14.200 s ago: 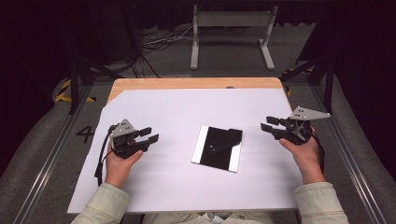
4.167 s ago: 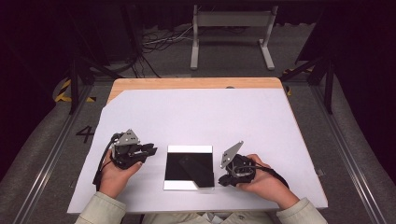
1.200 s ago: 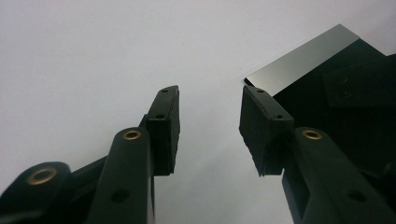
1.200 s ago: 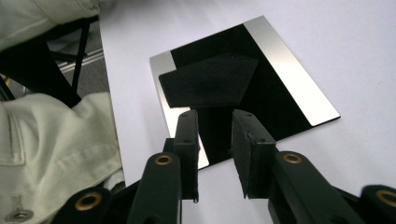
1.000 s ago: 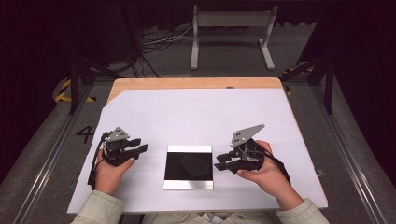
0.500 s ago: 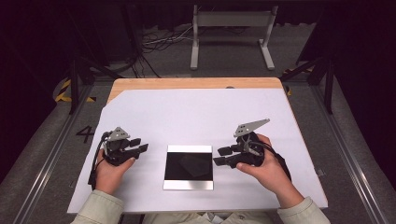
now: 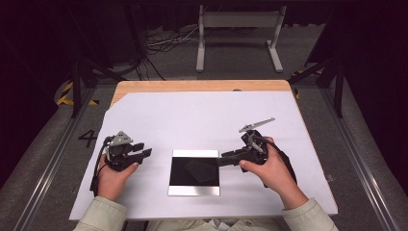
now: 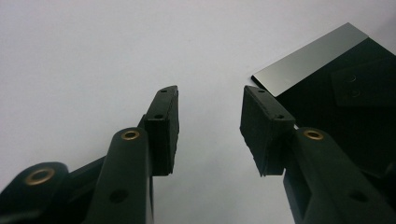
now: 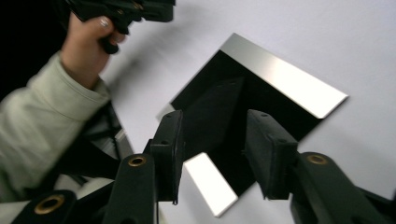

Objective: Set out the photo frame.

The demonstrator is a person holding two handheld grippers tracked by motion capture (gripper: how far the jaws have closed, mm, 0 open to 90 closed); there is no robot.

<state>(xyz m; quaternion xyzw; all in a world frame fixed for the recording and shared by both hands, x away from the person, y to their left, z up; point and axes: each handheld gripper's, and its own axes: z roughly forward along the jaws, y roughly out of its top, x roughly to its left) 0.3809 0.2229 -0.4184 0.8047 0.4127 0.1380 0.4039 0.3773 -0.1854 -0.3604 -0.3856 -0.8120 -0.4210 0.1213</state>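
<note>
The left gripper [image 7: 143, 153] rests on the white table [image 7: 202, 115] at the left, held in the person's left hand [image 7: 113, 175]. Its jaws stand apart with nothing between them, and in the left gripper view [image 8: 208, 126] the near corner of the dark plate [image 8: 345, 88] lies just ahead and to the right of its tips, apart from them.

The plate [image 7: 194, 172], a flat black square with a shiny metal strip along its far and near edges, lies flat on the table between the two grippers.

The right gripper [image 7: 226, 159], held in the right hand [image 7: 267, 166], points leftward at the plate's right edge. Its jaws have just been opening and now stand released; in the right gripper view [image 9: 212, 154] the plate [image 9: 280, 84] shows beyond and between the pads, which do not press on it.

The step in hand looks like an approach to the plate's right edge after a release. A fresh grasp would call for lowering the right tips so that one pad slips under the thin edge, then closing. Since the plate lies flush on the table, it may slide away; the left gripper could brace the opposite edge.
</note>
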